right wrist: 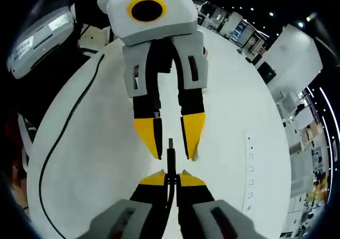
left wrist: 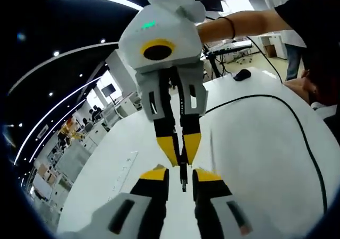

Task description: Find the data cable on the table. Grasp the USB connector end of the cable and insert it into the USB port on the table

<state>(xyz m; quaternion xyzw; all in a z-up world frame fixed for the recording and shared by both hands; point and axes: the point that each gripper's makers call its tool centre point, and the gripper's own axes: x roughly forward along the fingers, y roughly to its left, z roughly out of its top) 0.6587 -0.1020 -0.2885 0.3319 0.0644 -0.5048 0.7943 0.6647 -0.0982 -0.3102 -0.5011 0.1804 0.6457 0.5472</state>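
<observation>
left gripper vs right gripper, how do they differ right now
The right gripper is shut on the cable connector; the left gripper stands open around it, gripping nothing. The cable runs back between the right gripper's jaws, not the left's. Both have yellow-tipped black jaws.

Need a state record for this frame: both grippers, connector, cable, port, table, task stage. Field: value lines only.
right gripper: shut on the cable, just behind the connector
left gripper: open, facing the right gripper, one jaw on each side of the connector, a gap showing on both sides
connector: sticks out past the right gripper's tips
cable: black, trails in a curve across the table
socket strip: white, set in the table, off to one side of both grippers; port type too small to tell
table: white
task stage: connector held, not yet inserted
</observation>
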